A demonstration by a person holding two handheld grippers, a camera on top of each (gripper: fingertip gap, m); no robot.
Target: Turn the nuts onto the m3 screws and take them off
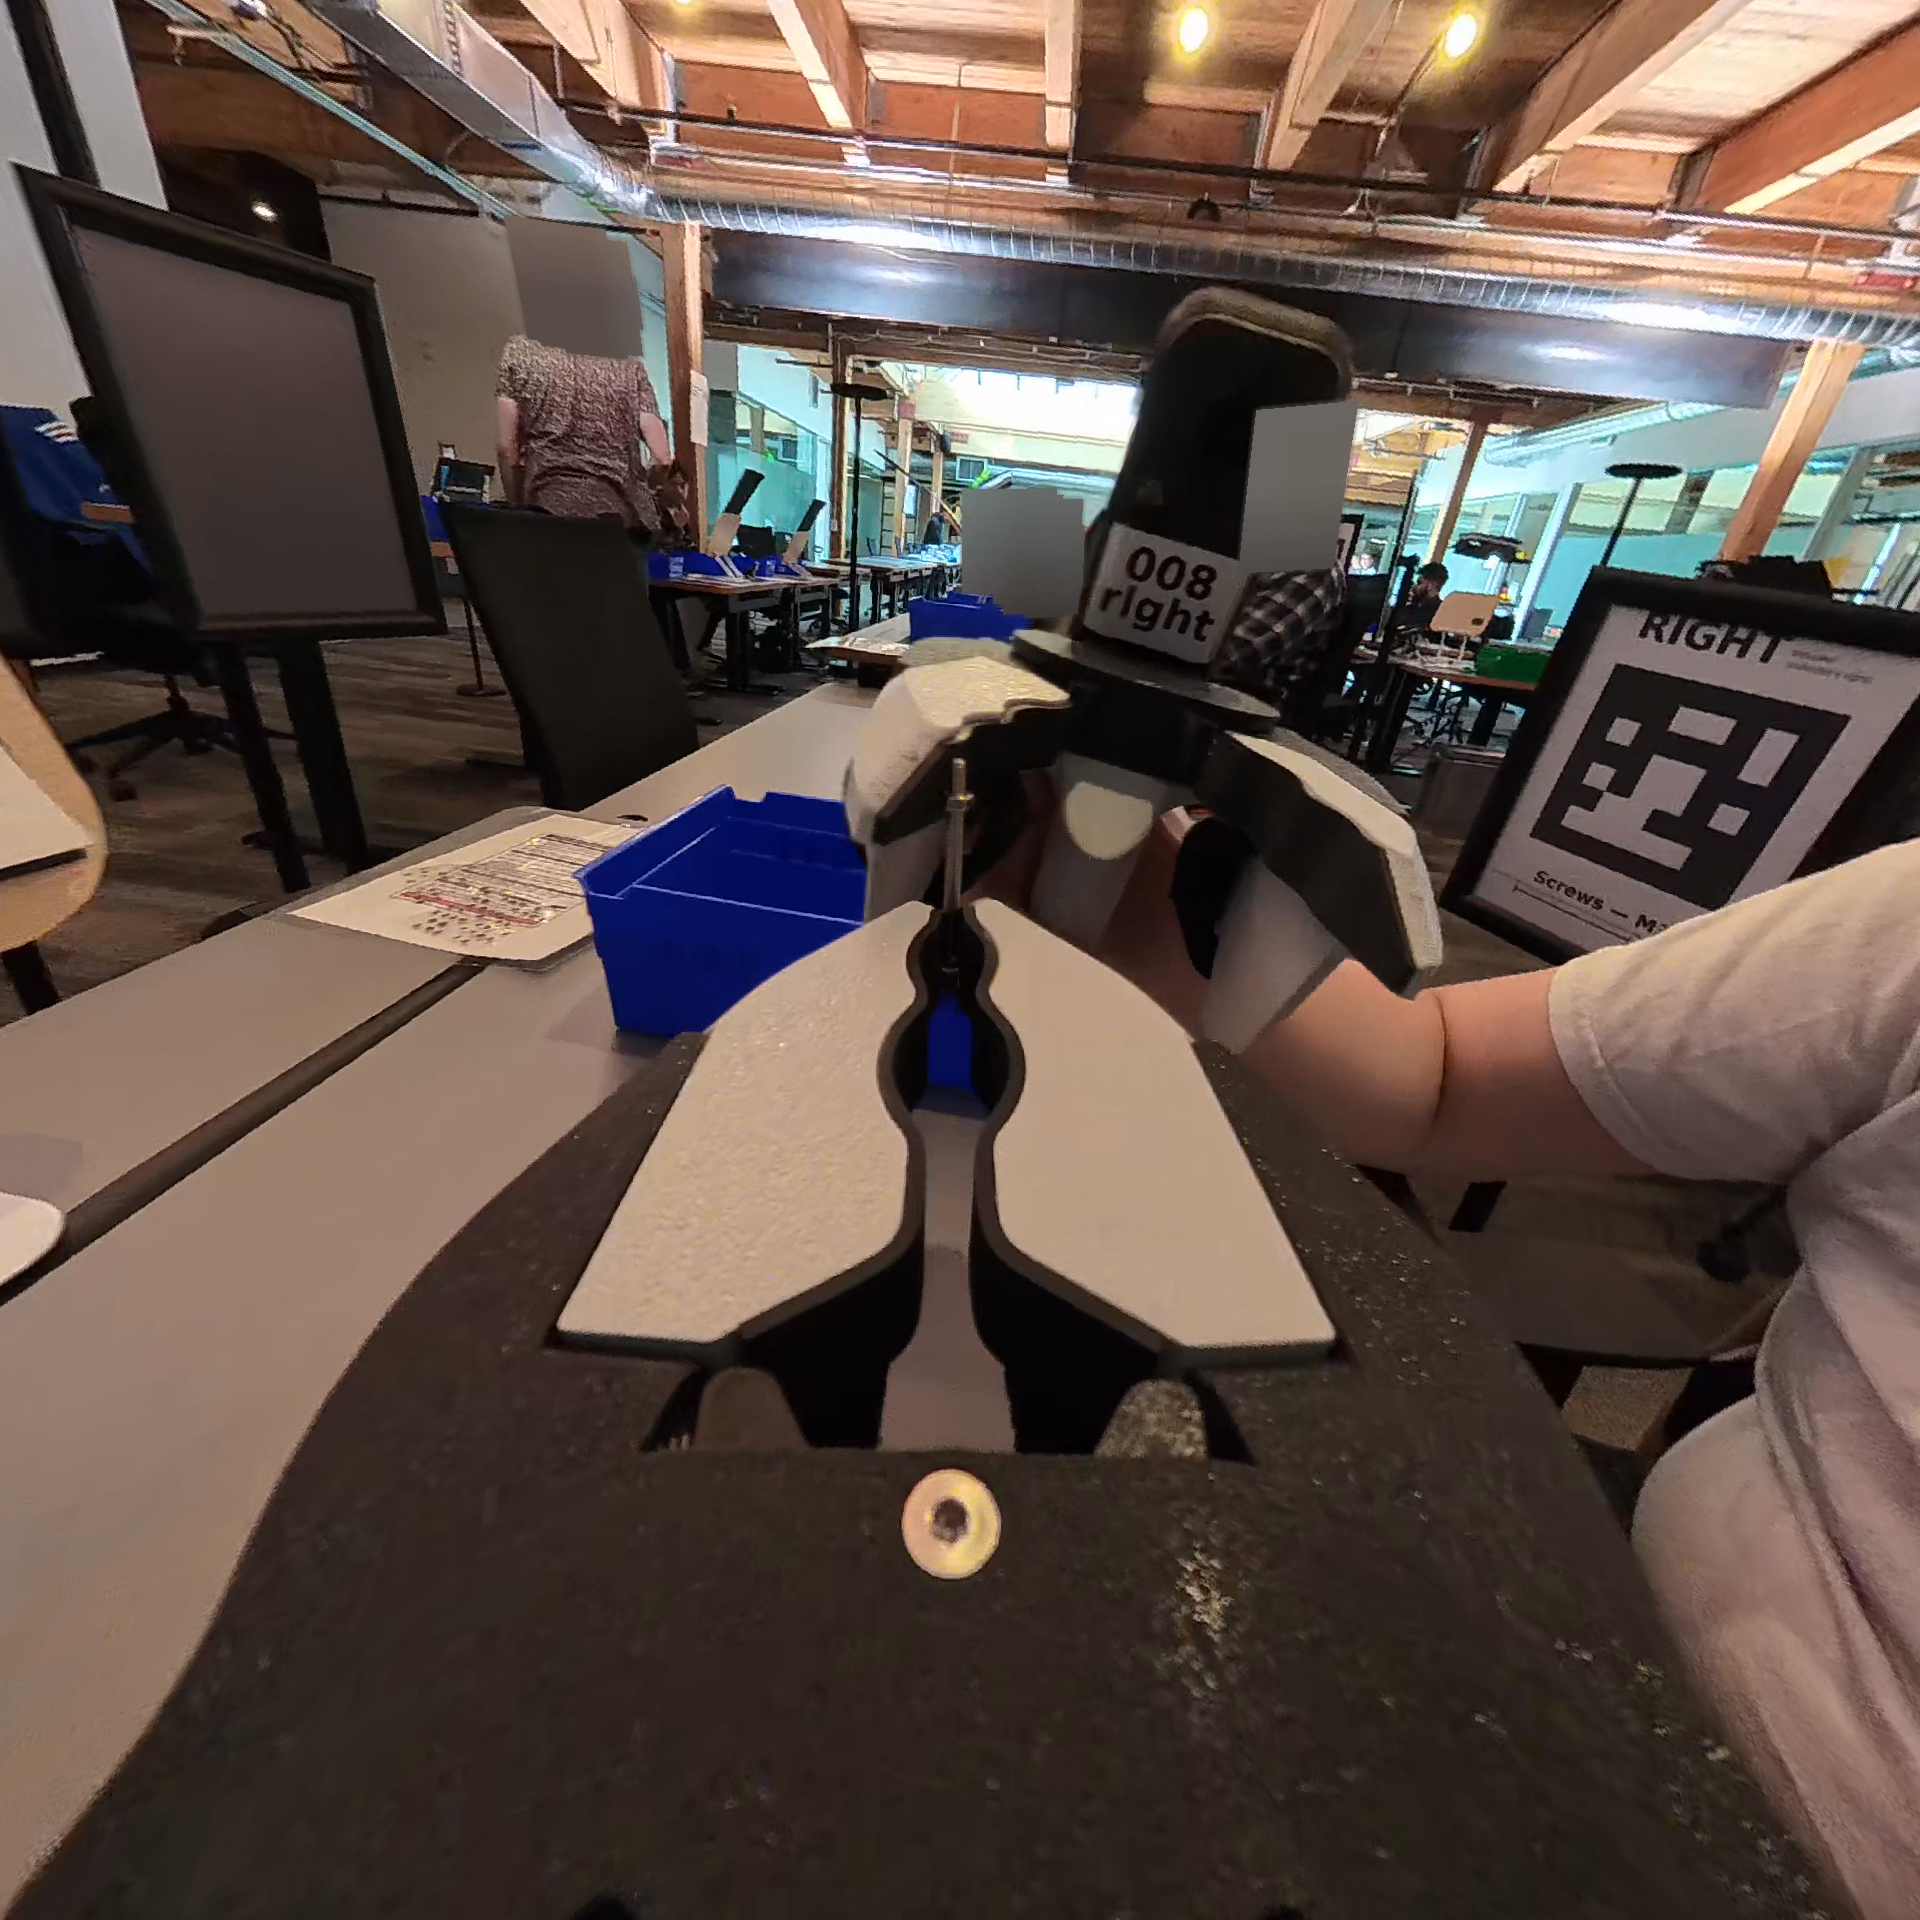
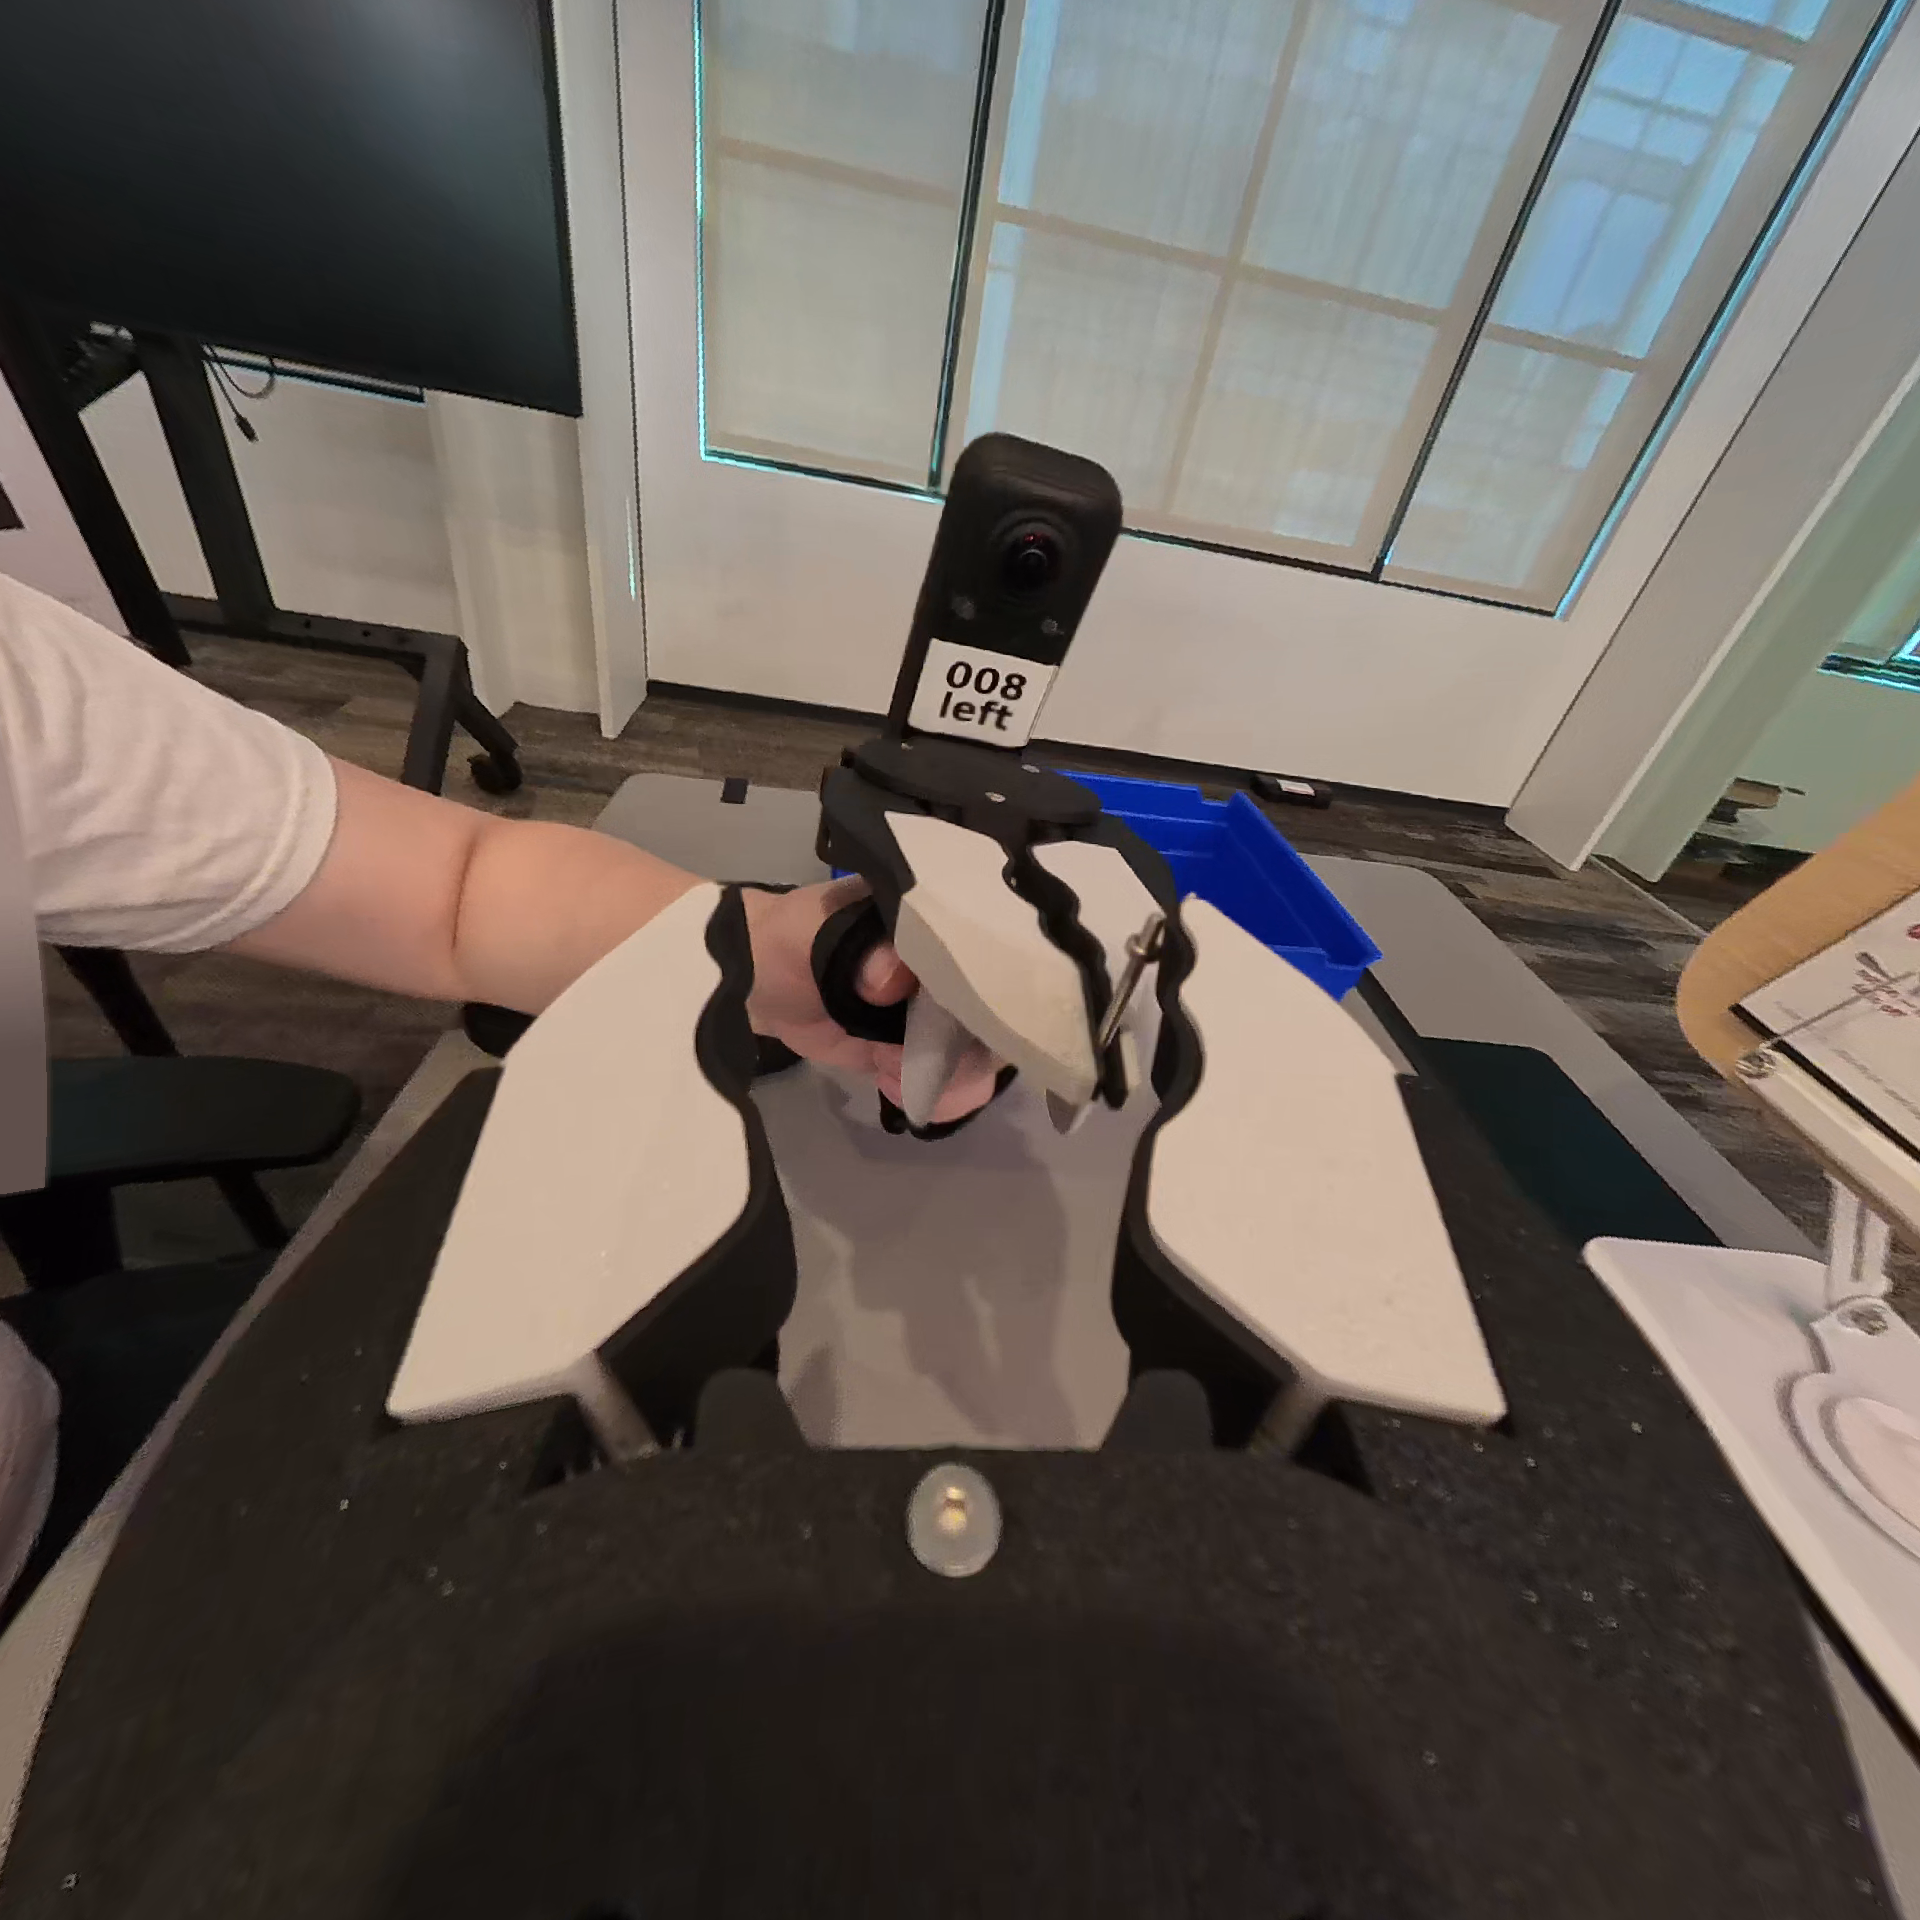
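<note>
The left gripper [image 1: 951,914] is held level over the grey table [image 1: 312,1195], its two pale fingers [image 1: 790,1122] drawn together at the tips and pinching the lower end of a thin m3 screw [image 1: 954,842]. The screw stands nearly upright out of the fingertips, long axis vertical, free end pointing up. A small nut [image 1: 962,798] sits on the shaft near that upper end.

In the right wrist view the same screw [image 2: 1127,982] leans up and to the right, with its nut [image 2: 1146,937] at the top, clamped in the left gripper [image 2: 1101,1070], which the person's left hand [image 2: 831,997] grips by the handle with the forearm stretched across from the left.

The right gripper [image 2: 951,966] faces the left one with its fingers [image 2: 613,1164] spread wide apart, holding nothing; one fingertip lies just beside the nut, and contact cannot be told. From the left wrist view its nearer finger [image 1: 956,748] hangs over the screw's top.

Beyond them a blue bin [image 1: 717,914] rests on the table, with a printed sheet [image 1: 499,883] to its left and a framed sign [image 1: 1683,769] at far right.
</note>
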